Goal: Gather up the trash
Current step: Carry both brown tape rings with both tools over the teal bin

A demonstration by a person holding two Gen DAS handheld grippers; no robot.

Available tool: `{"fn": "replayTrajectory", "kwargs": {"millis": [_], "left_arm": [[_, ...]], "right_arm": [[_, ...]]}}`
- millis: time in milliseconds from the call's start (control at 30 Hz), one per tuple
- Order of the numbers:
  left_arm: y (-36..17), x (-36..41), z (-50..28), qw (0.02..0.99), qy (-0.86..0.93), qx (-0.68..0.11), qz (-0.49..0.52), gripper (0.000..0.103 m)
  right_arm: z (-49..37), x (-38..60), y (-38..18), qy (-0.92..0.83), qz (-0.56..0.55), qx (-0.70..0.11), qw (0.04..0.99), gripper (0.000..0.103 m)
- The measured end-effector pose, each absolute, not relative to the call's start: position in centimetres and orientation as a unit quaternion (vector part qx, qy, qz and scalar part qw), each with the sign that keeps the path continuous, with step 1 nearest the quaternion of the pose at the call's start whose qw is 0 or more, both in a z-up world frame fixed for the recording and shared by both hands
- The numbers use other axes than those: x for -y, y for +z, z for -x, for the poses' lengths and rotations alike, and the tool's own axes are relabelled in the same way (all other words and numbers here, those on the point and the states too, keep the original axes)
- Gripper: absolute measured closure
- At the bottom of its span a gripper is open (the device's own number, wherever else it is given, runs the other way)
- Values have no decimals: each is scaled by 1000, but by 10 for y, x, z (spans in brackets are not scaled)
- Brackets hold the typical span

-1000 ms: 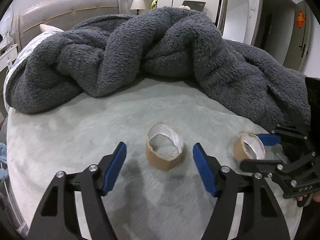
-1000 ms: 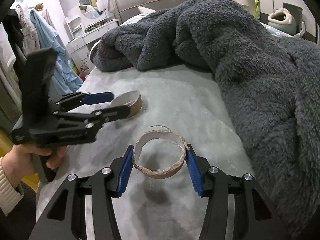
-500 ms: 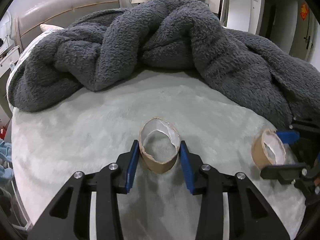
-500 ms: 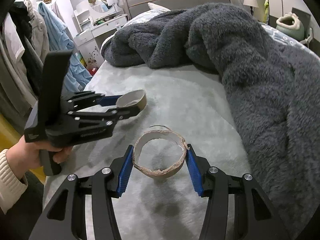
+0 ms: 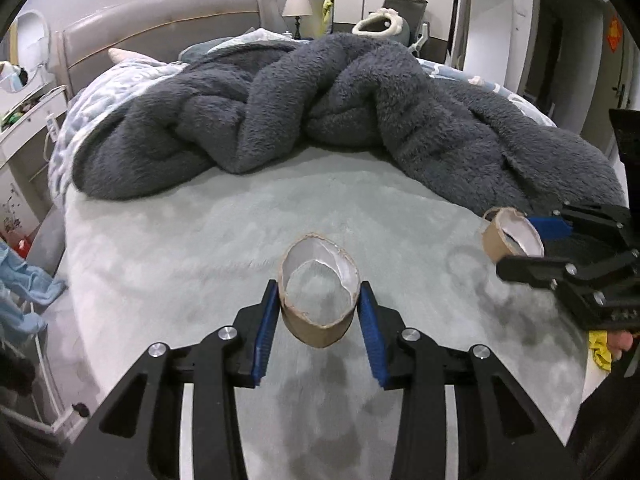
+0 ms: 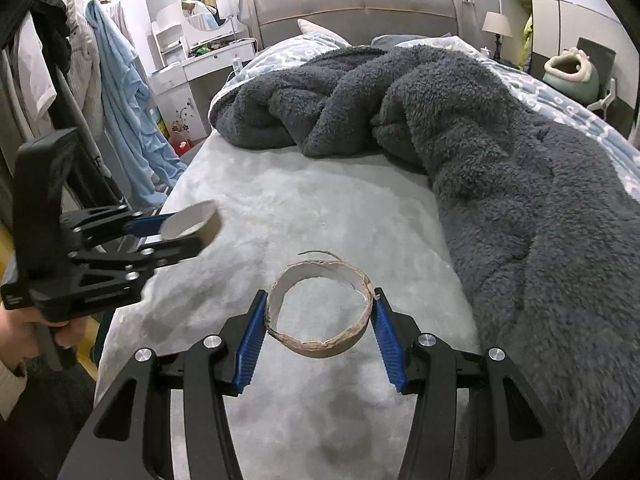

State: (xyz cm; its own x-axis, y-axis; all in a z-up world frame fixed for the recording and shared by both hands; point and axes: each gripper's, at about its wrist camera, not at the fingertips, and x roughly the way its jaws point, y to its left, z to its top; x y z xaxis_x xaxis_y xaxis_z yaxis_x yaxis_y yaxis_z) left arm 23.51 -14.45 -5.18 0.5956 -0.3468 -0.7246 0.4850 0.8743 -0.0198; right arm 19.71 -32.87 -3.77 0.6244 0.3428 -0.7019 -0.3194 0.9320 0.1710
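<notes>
Two claws each grip a cardboard ring above the pale bed cover [image 5: 168, 248]. At lower centre, the left claw [image 5: 319, 312] squeezes a taller ring [image 5: 318, 300]; the right claw [image 6: 320, 328] pinches a thin, frayed ring [image 6: 320, 312].

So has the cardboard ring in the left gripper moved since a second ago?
Yes. The cardboard ring, then standing on the bed cover, is now clamped between the left gripper fingers and lifted clear of it.
</notes>
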Motion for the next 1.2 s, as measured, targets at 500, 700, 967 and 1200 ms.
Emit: {"fn": "replayTrajectory", "kwargs": {"millis": [500,700,967,1200], "left_arm": [[-24,67,-174,909,-155,-388,-14,61],[-23,32,-158,911,-115,-397,8,61],[-47,-15,-154,901,-53,-431,18,61],[-68,-56,-153,884,-5,-466,30,61]], "right_arm": [[-174,285,-47,193,10,-414,890,51],[-172,249,-42,212,35,-416,884,51],[-173,199,-34,246,45,-414,875,51],[-183,165,-34,270,35,-418,866,51]]}}
